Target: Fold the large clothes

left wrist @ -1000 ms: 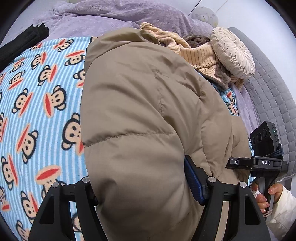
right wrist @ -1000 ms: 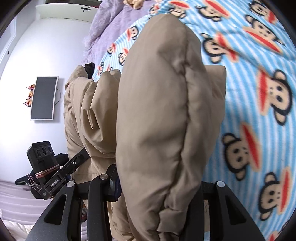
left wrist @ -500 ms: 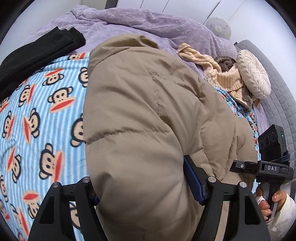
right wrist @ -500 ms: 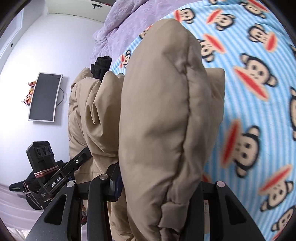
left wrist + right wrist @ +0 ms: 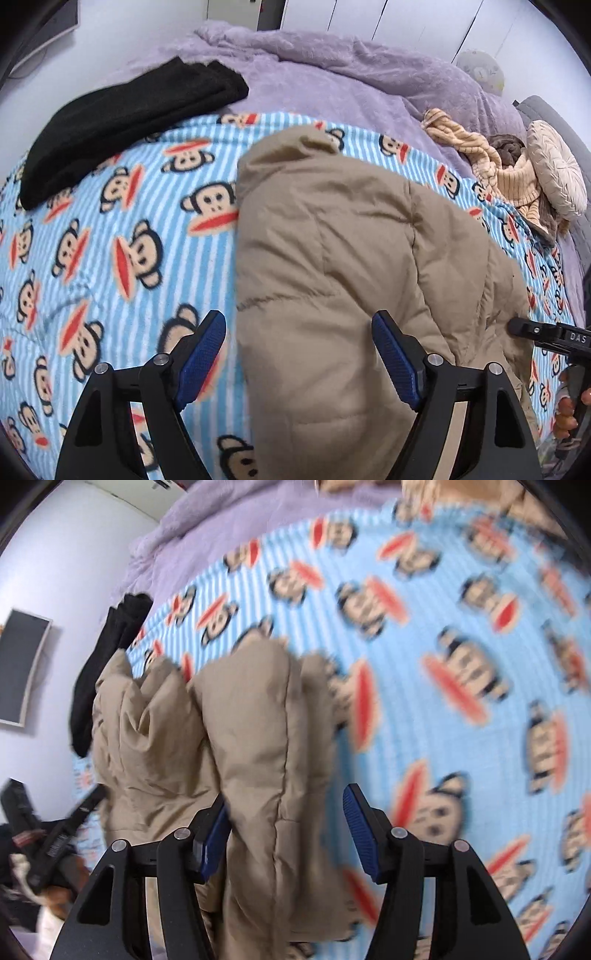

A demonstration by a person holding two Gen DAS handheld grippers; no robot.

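both grippers, left (image 5: 299,354) and right (image 5: 286,830), spread wide around tan jacket (image 5: 351,258); right view blurred.

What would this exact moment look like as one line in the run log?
task: fold large clothes | left gripper: open | right gripper: open | tan puffer jacket: lying on monkey-print blanket, between both grippers' fingers

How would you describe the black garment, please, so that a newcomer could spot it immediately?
Start at the blue striped monkey blanket on the bed. At its far left edge, where it meets the purple blanket, lies a long folded black garment. It is the only black cloth there, well apart from the tan coat.
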